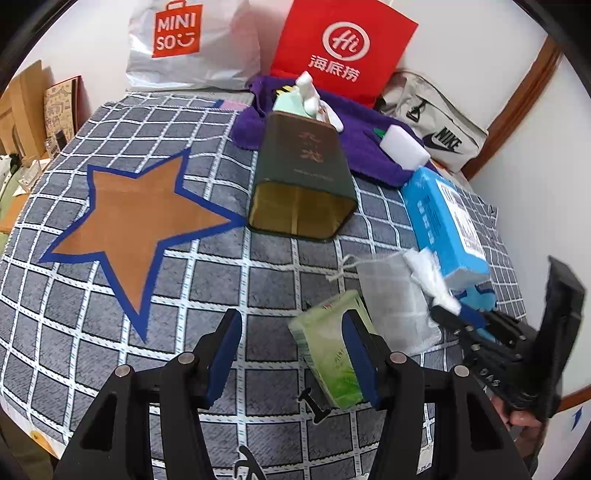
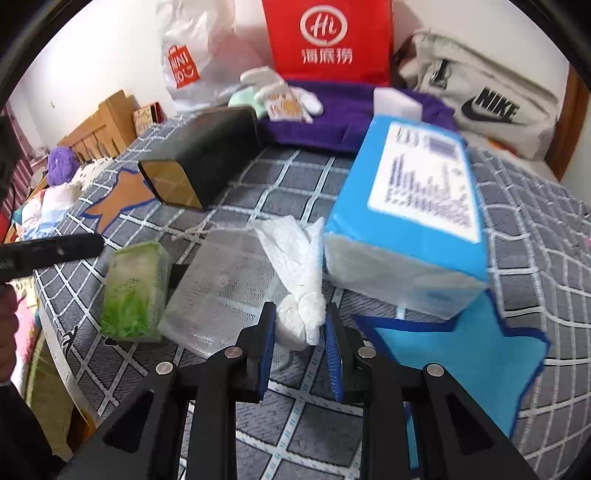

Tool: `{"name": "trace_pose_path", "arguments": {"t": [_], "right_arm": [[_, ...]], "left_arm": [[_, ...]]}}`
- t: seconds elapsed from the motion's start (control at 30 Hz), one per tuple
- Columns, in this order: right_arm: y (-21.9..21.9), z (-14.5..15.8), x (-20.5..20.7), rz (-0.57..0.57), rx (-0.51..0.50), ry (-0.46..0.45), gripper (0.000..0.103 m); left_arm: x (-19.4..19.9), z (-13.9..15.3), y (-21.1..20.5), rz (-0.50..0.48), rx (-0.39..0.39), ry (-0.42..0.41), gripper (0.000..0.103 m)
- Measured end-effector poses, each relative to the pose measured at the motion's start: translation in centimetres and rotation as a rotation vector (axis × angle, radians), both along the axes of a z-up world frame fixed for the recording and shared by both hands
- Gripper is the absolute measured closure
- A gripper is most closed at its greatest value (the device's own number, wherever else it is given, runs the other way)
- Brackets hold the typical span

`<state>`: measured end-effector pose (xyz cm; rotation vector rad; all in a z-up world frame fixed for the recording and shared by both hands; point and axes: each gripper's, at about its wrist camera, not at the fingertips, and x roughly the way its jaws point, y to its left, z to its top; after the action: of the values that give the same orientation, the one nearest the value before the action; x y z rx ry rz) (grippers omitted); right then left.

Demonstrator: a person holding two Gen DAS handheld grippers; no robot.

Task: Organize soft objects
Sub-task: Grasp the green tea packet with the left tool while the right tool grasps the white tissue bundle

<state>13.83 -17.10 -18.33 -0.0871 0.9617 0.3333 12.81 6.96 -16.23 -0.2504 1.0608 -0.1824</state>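
Your right gripper [image 2: 299, 341] clasped the knotted cloth [image 2: 301, 319]; your left gripper [image 1: 291, 354] gaped beside green tissues [image 1: 328, 354]. Bags read MINISO [image 1: 177, 31], NIKE [image 2: 493, 105].

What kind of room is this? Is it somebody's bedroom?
Probably a bedroom at home. The things lie on a soft checked blanket that looks like bedding, a wooden bed frame stands behind it, and shopping bags and a Nike bag lean against the wall.
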Motion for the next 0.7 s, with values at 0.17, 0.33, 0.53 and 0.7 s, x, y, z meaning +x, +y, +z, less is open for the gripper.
{"name": "trace_pose_path", "arguments": {"t": [0.17,0.33,0.53,0.7], "right_arm": [[-0.5,2.3,-1.8,0.022,0.024,-0.062,0.078],[-1.8,3.0,-3.6,0.034,0.009,-0.083,0.078],[-4.6,0.8,-4.9,-0.006,-0.049,-0.045,0.077],[-6.1,-0.8,-4.7,-0.044,-0.022,-0.001,0.077]], "left_arm": [[-0.1,-0.6,-1.2,-0.014,-0.03,0.02,0.044],[-0.2,-1.4,-3.3,-0.043,-0.023,0.049,0.035],[0.6,-2.3,-5.1,-0.036,0.008,0.084,0.032],[1.5,-2.8,-5.8,0.004,0.094,0.07,0.035]]}}
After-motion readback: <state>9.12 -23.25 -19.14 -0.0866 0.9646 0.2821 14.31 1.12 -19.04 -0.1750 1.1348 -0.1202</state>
